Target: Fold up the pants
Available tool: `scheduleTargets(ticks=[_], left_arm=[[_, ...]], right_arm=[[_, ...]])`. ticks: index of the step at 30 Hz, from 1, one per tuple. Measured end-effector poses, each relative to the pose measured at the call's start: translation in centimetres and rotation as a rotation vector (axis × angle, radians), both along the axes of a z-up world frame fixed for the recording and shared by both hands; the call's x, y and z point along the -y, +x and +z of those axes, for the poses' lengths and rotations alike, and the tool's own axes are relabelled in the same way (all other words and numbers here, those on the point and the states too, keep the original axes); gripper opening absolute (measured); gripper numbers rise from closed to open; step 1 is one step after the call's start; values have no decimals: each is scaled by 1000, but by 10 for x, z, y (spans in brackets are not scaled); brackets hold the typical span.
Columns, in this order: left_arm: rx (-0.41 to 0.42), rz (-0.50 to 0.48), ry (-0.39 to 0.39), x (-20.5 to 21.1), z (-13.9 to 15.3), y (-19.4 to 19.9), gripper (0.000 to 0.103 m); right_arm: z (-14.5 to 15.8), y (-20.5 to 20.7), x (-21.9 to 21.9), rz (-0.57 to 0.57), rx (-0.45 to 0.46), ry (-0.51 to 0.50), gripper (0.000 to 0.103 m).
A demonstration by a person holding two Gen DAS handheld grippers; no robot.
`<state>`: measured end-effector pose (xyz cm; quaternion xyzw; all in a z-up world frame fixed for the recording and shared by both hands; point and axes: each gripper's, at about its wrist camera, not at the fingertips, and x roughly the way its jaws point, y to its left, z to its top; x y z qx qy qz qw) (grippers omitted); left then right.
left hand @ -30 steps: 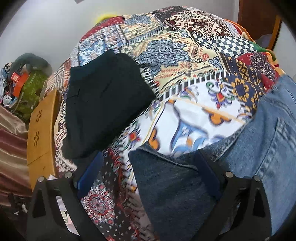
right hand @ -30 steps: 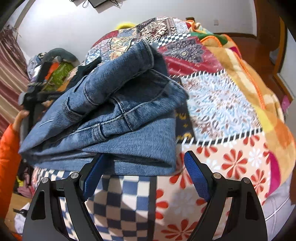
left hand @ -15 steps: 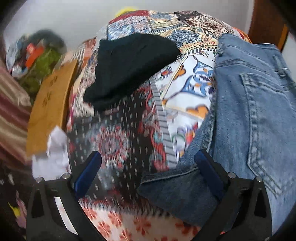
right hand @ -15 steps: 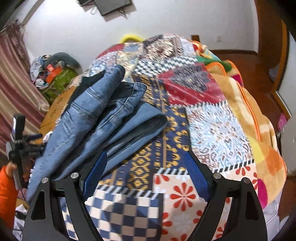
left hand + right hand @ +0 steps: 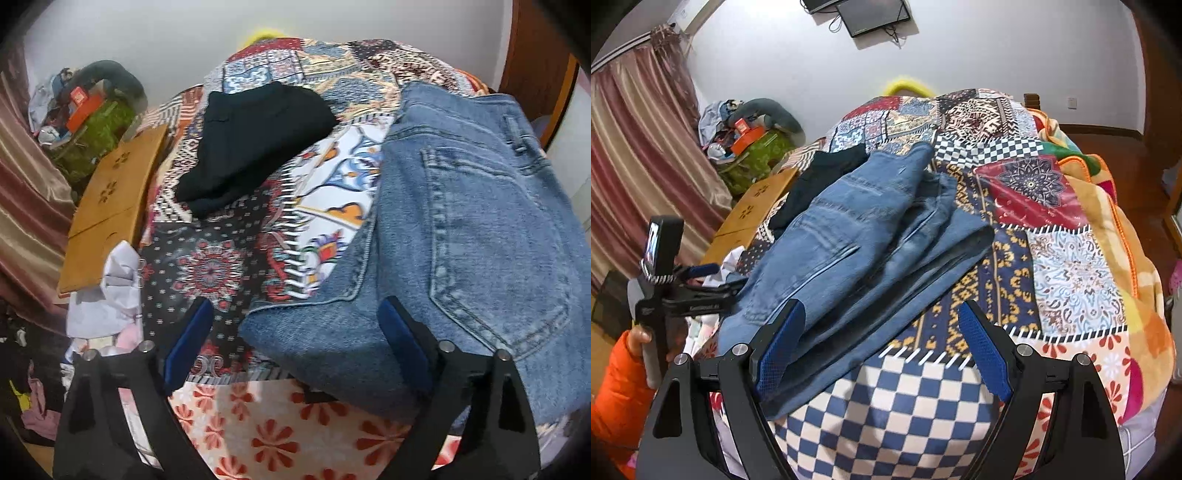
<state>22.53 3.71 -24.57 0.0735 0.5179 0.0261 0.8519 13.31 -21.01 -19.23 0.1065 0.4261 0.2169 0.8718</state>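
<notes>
Folded blue jeans [image 5: 461,236] lie on the patchwork bedspread [image 5: 221,266], back pocket up. They also show in the right wrist view [image 5: 849,251] as a folded stack. My left gripper [image 5: 295,343] is open, held just off the near corner of the jeans, holding nothing. My right gripper [image 5: 882,347] is open and empty, above the bedspread [image 5: 1071,266] beside the near edge of the jeans. The left gripper also shows in the right wrist view [image 5: 701,275] at the left, held by a hand in an orange sleeve.
A folded black garment [image 5: 251,140] lies on the bed beyond the jeans; it also shows in the right wrist view [image 5: 820,177]. A wooden table [image 5: 110,206] stands left of the bed. A pile of clutter [image 5: 81,122] sits by the curtain [image 5: 639,177].
Both grippers have pulled back and away from the jeans. The jeans have settled flat on the bed in a folded stack.
</notes>
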Motion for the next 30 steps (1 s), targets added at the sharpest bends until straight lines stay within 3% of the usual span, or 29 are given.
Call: scheduleTargets(ticks=[8, 13, 18, 22, 26, 30], left_arm=[[2, -44, -102, 33, 5, -4, 90], [48, -101, -19, 46, 8, -8, 92], [61, -91, 26, 23, -2, -12, 96], [47, -61, -72, 4, -5, -12, 97], [42, -63, -68, 6, 7, -1, 97], [90, -86, -78, 15, 33, 22, 97]], right_arm=[[3, -8, -4, -6, 26, -19, 84], [-22, -1, 1, -36, -19, -118, 81], [-49, 4, 12, -15, -91, -50, 79], [-44, 4, 10, -11, -81, -57, 79], [-34, 6, 10, -24, -60, -92, 79], [-16, 18, 20, -59, 2, -113, 79]])
